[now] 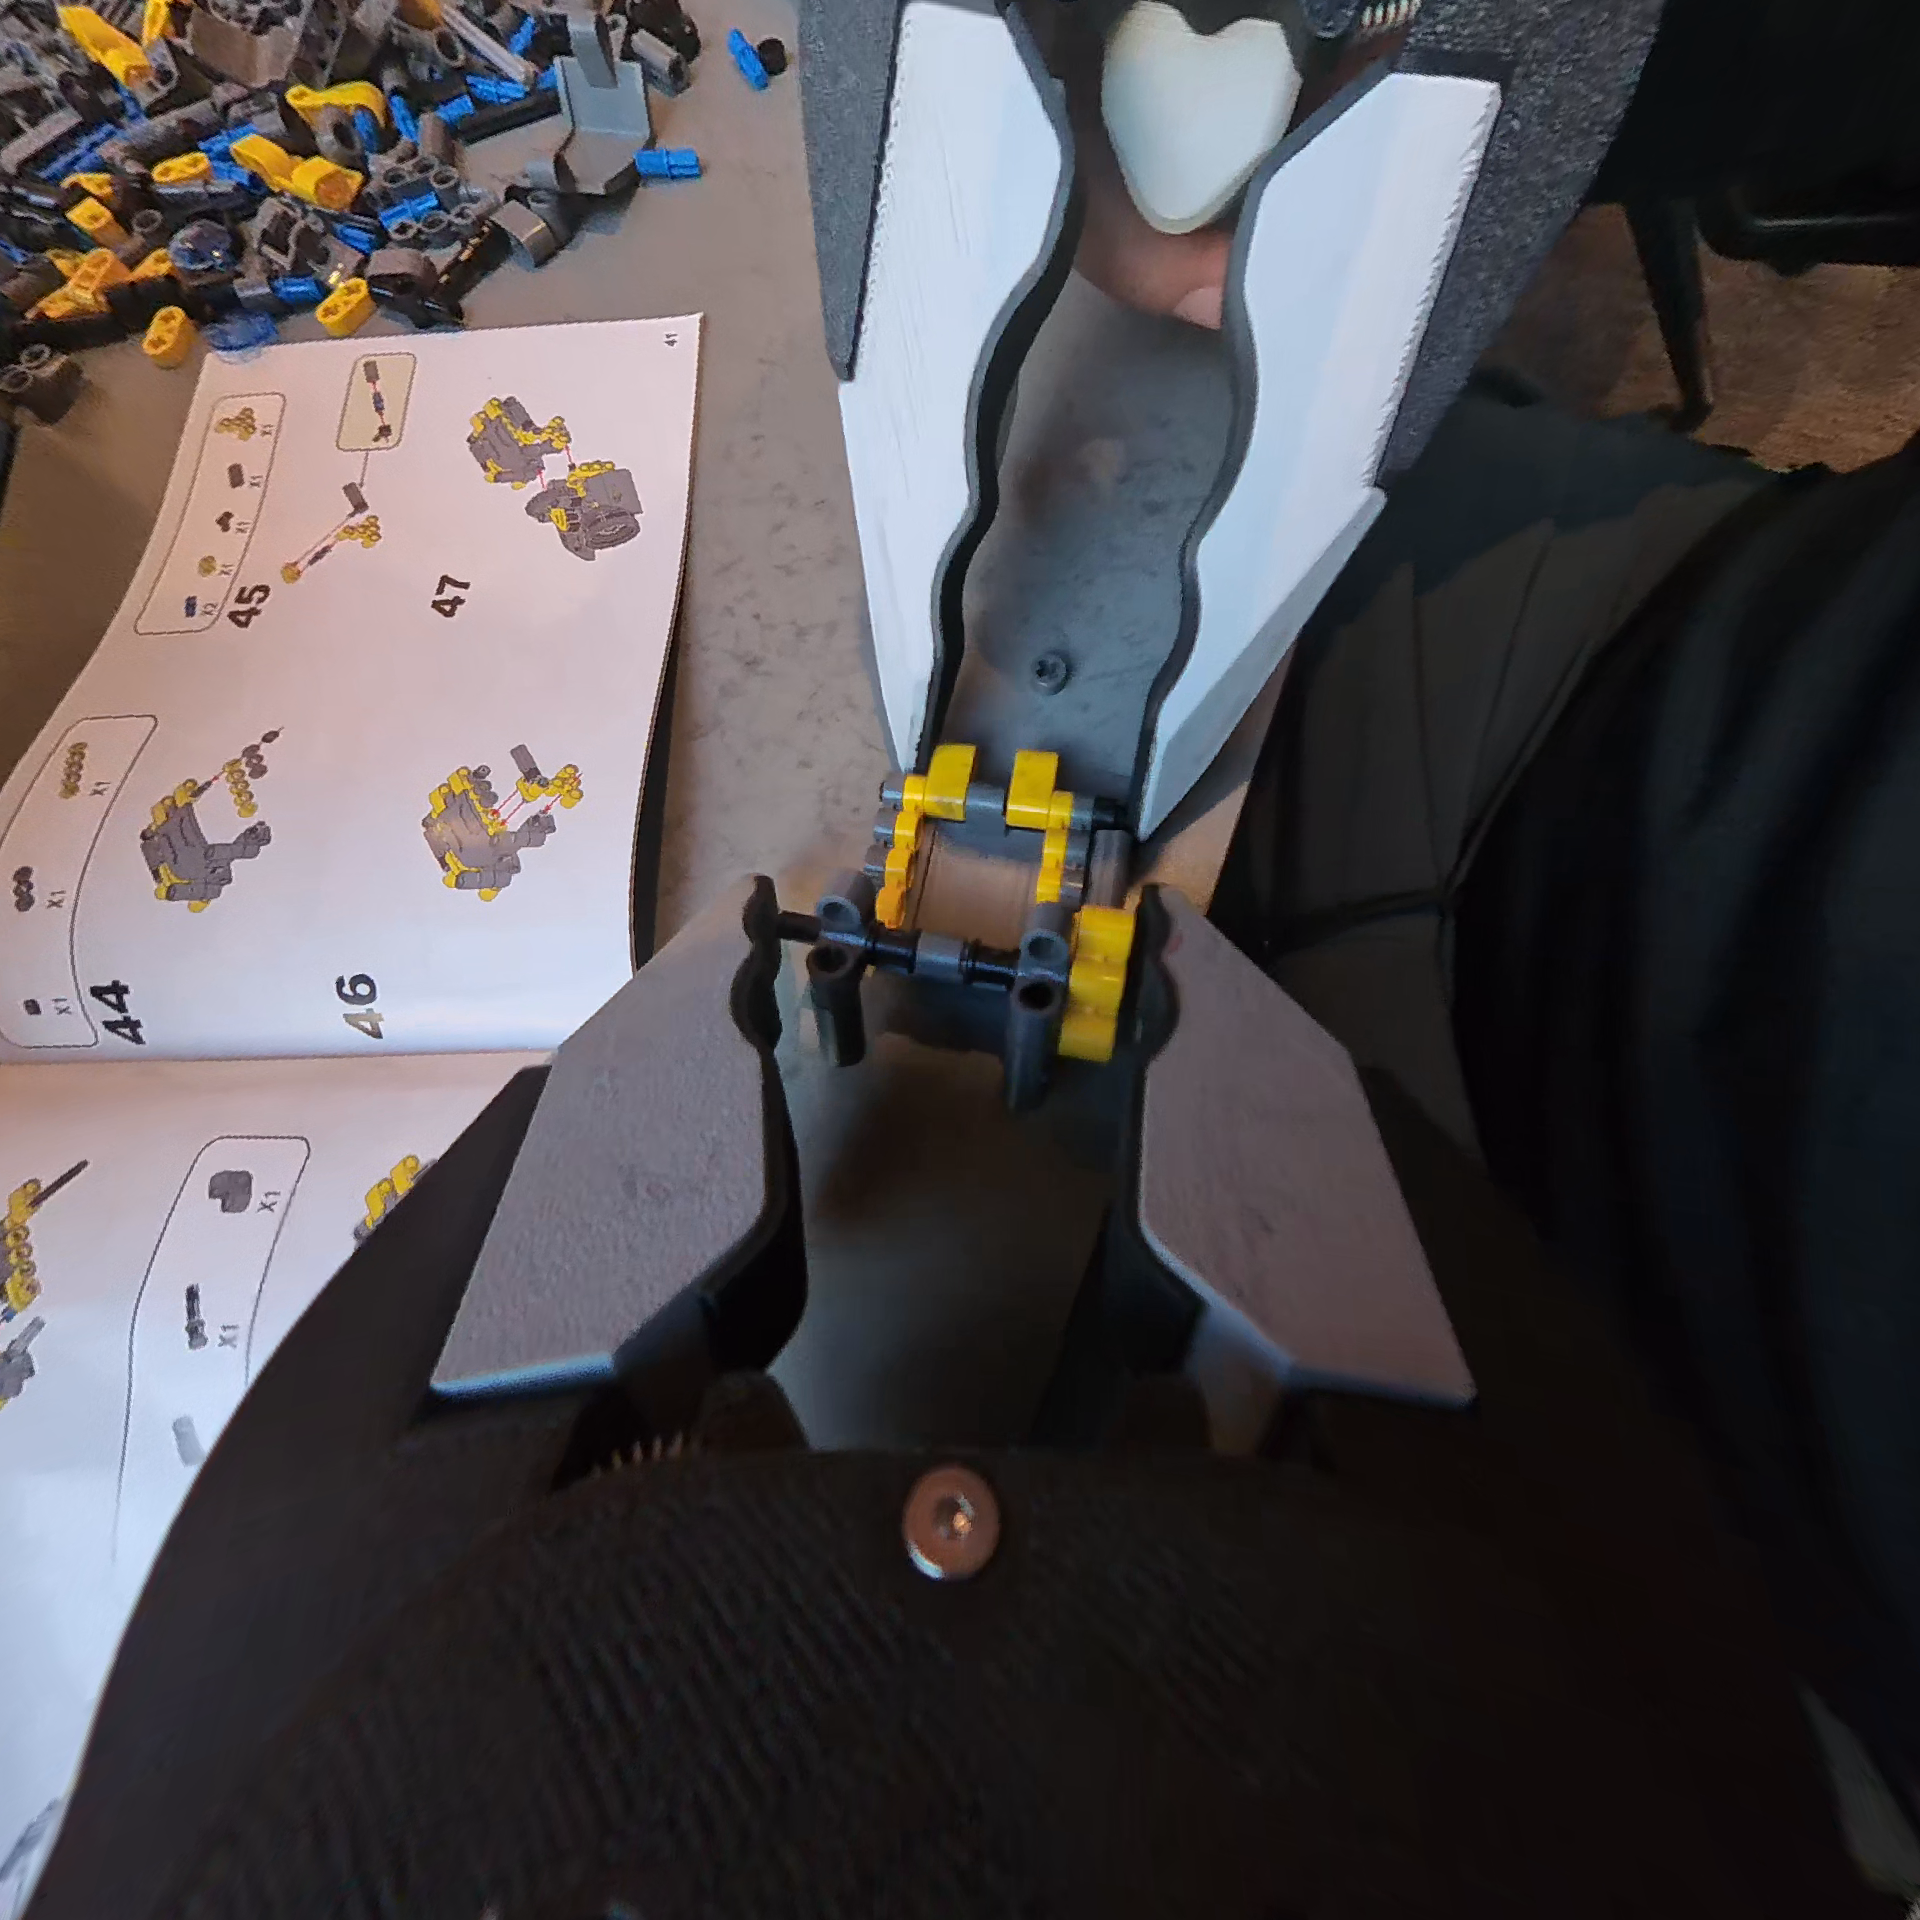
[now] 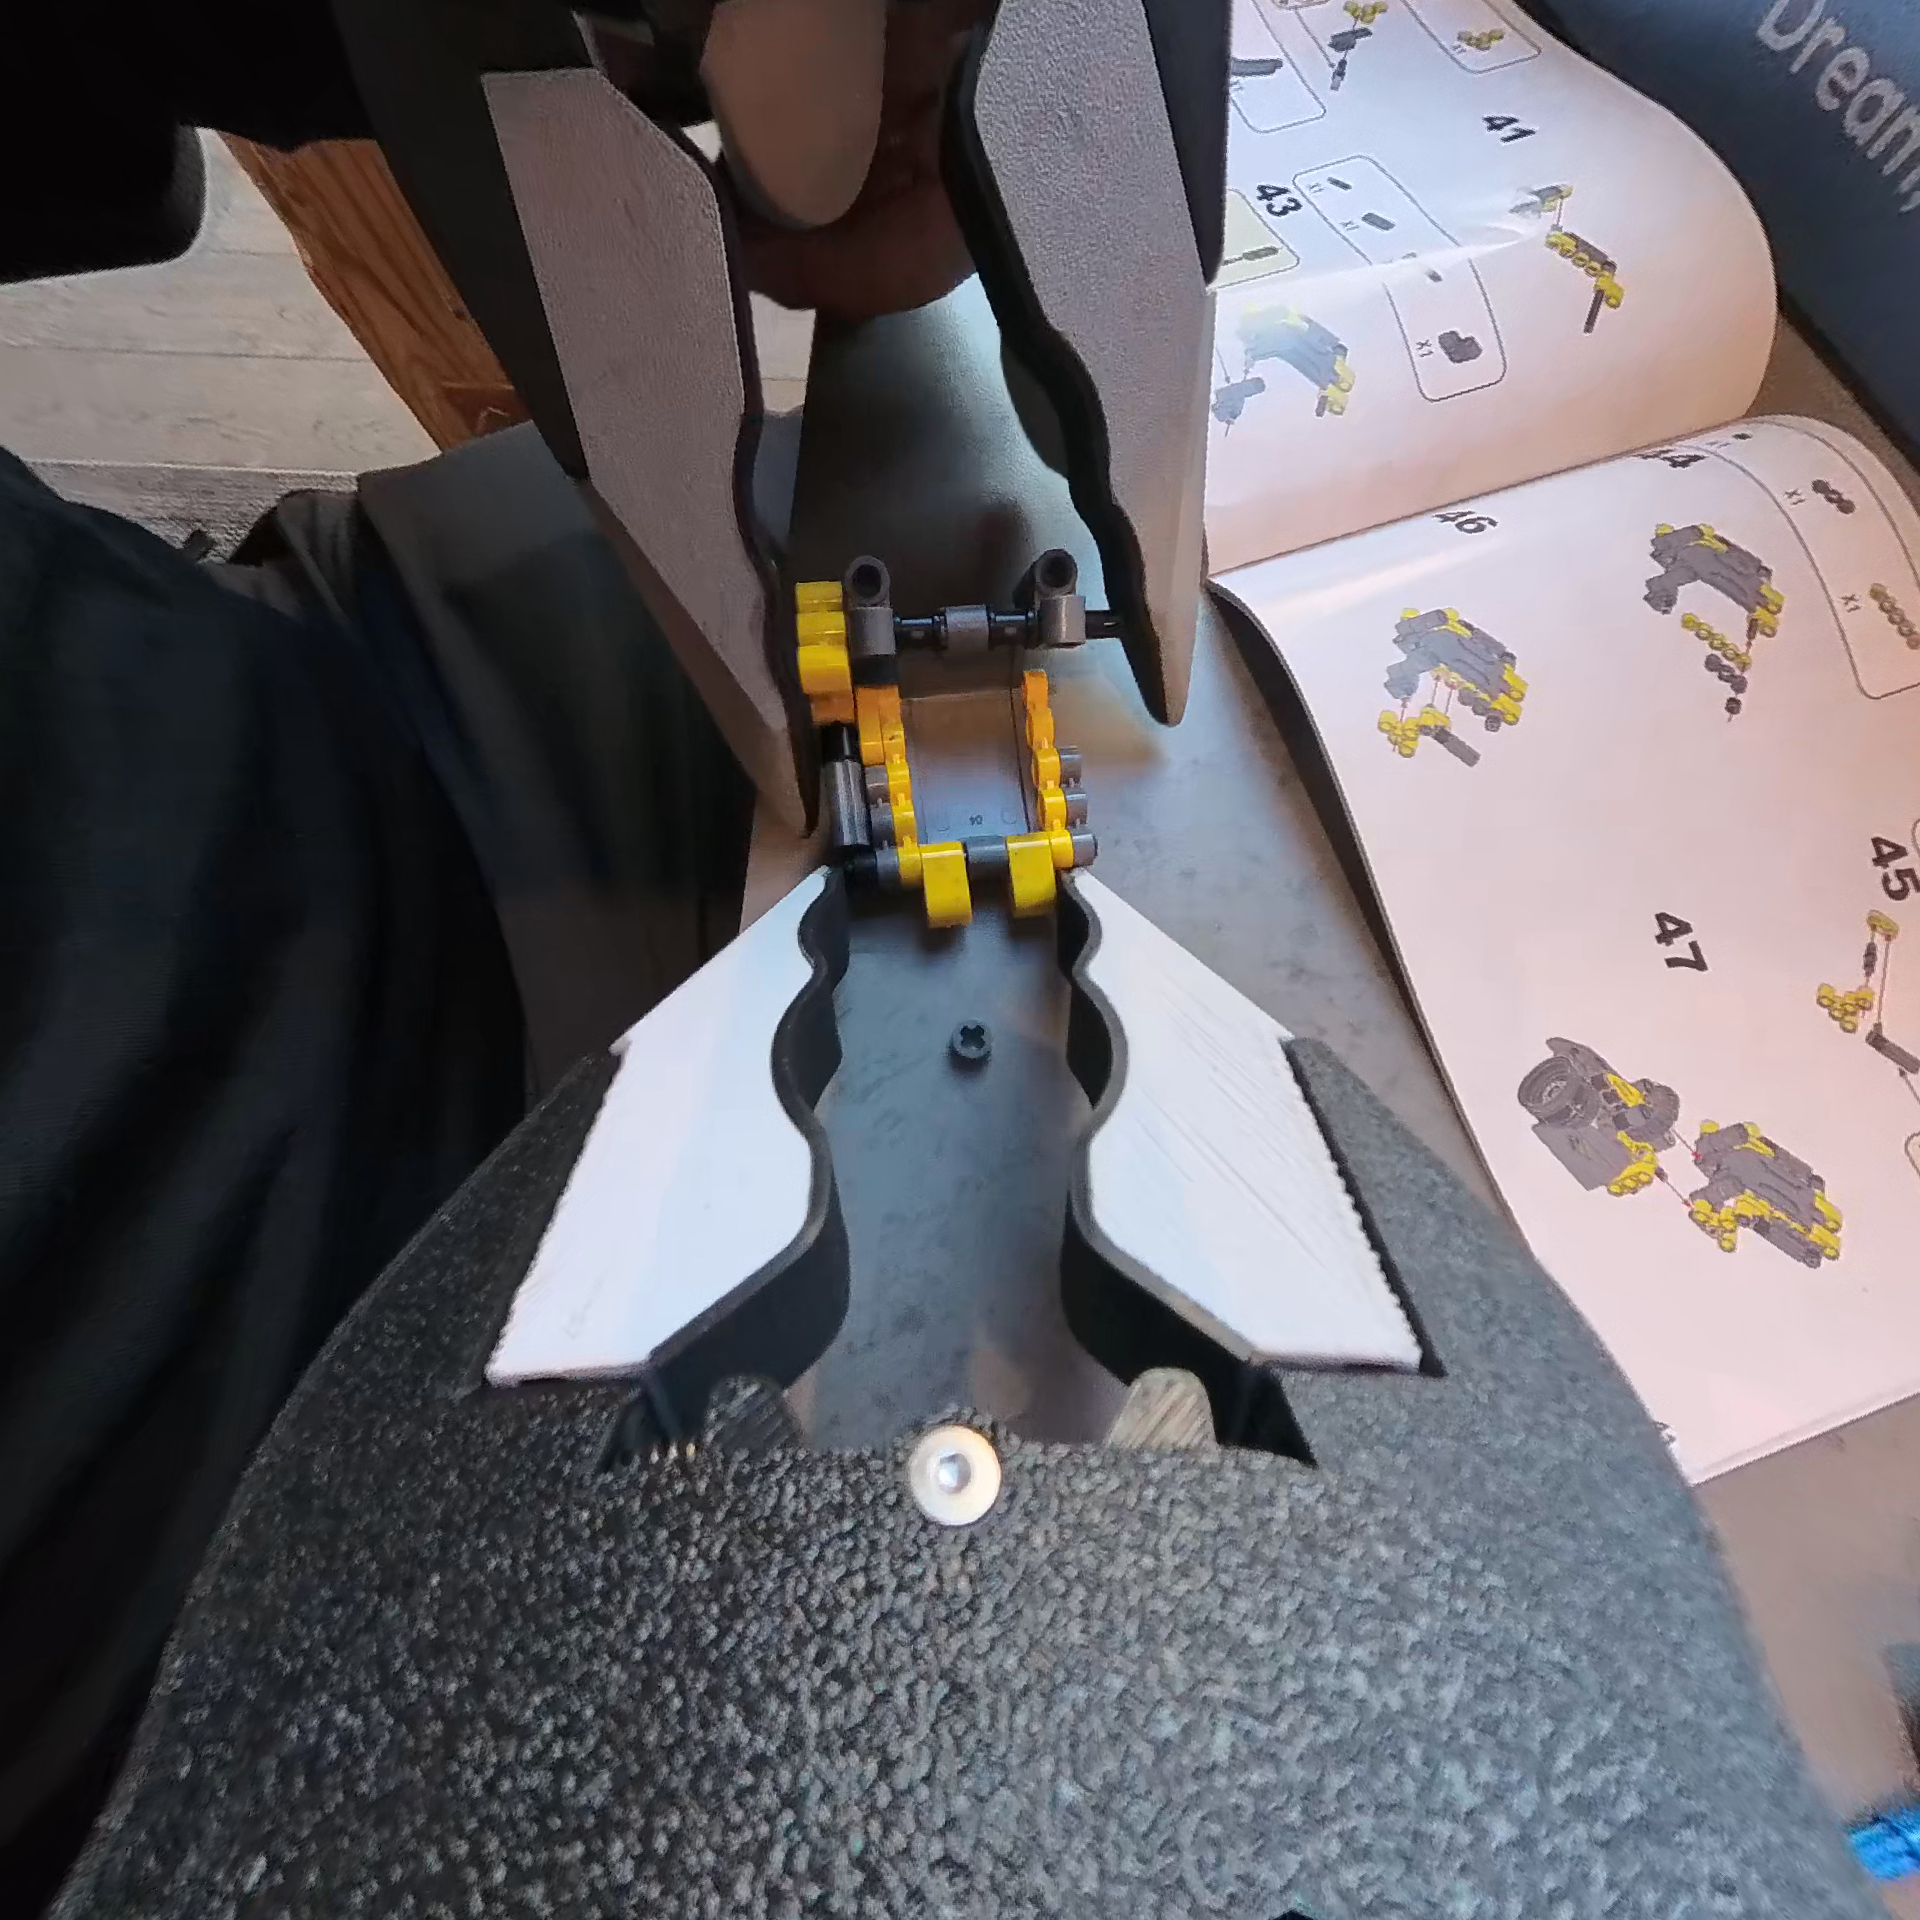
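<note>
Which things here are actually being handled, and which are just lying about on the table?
In hand: yellow-and-grey brick assembly, clamped at opposite ends by the left gripper and right gripper.
Lying about: open instruction booklet; pile of loose bricks; both untouched on the table.

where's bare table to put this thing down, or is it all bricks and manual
Bare grey tabletop runs as a strip between the open instruction booklet and the white-fingered right gripper, and under the yellow and grey brick assembly that both it and the grey-fingered left gripper clamp. The loose pile of yellow, blue and grey bricks crowds the far corner.
</note>
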### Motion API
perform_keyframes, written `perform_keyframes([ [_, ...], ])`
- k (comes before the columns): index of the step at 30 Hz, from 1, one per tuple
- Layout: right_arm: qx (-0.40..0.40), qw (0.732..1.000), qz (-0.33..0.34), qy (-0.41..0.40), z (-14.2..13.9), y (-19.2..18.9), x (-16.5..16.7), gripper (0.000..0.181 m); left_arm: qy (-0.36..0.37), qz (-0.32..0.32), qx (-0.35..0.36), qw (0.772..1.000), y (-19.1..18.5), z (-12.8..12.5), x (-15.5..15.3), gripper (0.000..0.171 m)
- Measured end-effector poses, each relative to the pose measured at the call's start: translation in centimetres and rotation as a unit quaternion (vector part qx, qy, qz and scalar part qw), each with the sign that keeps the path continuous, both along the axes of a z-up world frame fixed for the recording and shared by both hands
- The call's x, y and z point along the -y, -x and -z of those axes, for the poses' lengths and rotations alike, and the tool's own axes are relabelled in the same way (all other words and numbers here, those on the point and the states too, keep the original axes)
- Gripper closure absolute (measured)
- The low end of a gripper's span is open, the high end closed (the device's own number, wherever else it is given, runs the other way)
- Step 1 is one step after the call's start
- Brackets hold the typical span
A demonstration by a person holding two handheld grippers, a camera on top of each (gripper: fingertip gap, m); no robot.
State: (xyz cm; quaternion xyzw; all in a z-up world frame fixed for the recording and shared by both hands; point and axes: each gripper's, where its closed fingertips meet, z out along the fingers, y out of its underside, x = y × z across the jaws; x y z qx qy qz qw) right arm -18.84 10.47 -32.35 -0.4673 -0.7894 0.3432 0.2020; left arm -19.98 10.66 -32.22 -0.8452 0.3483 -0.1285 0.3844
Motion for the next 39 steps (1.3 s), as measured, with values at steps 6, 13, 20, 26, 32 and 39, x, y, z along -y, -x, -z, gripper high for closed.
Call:
perform_keyframes([
  [6,0.0,1.0,0.006,0.002,0.0,0.1,-0.2,0.142,-0.02,0.019,-0.03,0.999,0.5,-0.3,0.0,0.107],
  [13,-0.003,1.0,0.006,-0.001,0.0,0.2,-0.2,0.139,-0.025,0.031,-0.058,0.998,0.5,-0.4,-0.1,0.107],
  [20,-0.001,1.0,0.008,0.004,0.0,0.2,-0.2,0.139,-0.026,0.031,-0.064,0.997,0.1,-0.4,-0.4,0.107],
  [26,-0.007,1.0,0.002,-0.001,-0.1,0.2,-0.1,0.142,-0.033,0.033,-0.08,0.996,0.0,-0.6,-0.4,0.103],
  [32,-0.008,1.0,0.001,-0.002,-0.1,0.1,-0.1,0.142,-0.029,0.041,-0.079,0.996,-0.2,-1.9,-0.2,0.109],
  [39,-0.005,1.0,0.007,0.002,0.0,0.2,-0.3,0.138,0.018,0.08,-0.117,0.99,-0.7,-0.3,0.1,0.115],
])
